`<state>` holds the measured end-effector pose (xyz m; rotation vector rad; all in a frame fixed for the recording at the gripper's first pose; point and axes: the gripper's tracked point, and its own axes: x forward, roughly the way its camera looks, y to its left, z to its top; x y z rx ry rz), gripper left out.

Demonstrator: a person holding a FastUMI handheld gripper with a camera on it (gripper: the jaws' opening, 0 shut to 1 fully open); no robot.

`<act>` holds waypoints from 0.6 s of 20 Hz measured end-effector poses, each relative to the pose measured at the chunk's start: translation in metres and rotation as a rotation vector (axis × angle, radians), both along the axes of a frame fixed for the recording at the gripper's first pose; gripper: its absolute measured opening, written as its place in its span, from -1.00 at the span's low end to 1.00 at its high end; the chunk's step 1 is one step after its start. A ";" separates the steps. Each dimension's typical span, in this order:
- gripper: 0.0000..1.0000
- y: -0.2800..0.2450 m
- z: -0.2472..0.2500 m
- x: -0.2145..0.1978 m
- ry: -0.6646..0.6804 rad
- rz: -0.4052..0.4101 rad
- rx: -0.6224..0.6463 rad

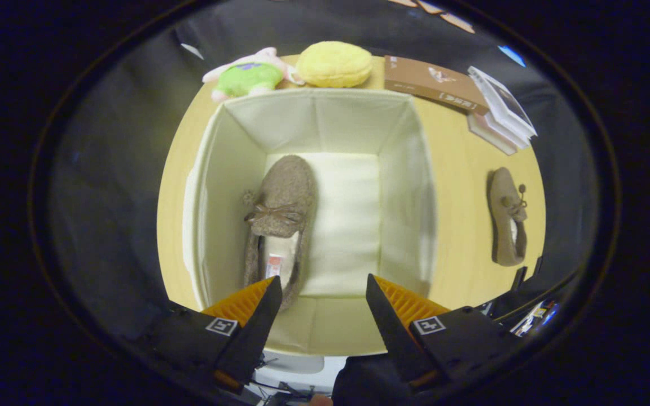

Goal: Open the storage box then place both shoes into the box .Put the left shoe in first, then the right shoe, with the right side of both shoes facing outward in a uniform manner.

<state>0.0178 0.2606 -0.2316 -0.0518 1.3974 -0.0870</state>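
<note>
The gripper (323, 293) is hovering above the near rim of the storage box (218, 169), its two fingers (257, 316) spread wide and holding nothing, with only the box's pale floor showing between them. The box is standing open on the round wooden table (460, 225), toward its middle, its fabric walls upright. Just ahead of the left finger, one brown shoe (281, 220) is lying on the box floor along the left wall, heel nearest the gripper, toe pointing toward the far wall, a small bow across its top. The right half of the box floor is lying bare. Well apart from the box, near the table's right edge, the other shoe (506, 223) is resting on the wood, its toe pointing toward the far side. Beyond it, at the far right edge, a brown book (432, 82) and a stack of pale booklets (503, 115) are sitting. Along the far edge, just behind the box, a yellow plush (333, 64) and a green and pink plush toy (249, 76) are lying side by side.
</note>
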 end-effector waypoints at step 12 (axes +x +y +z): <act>0.93 -0.195 0.055 0.010 -0.027 -0.110 -0.286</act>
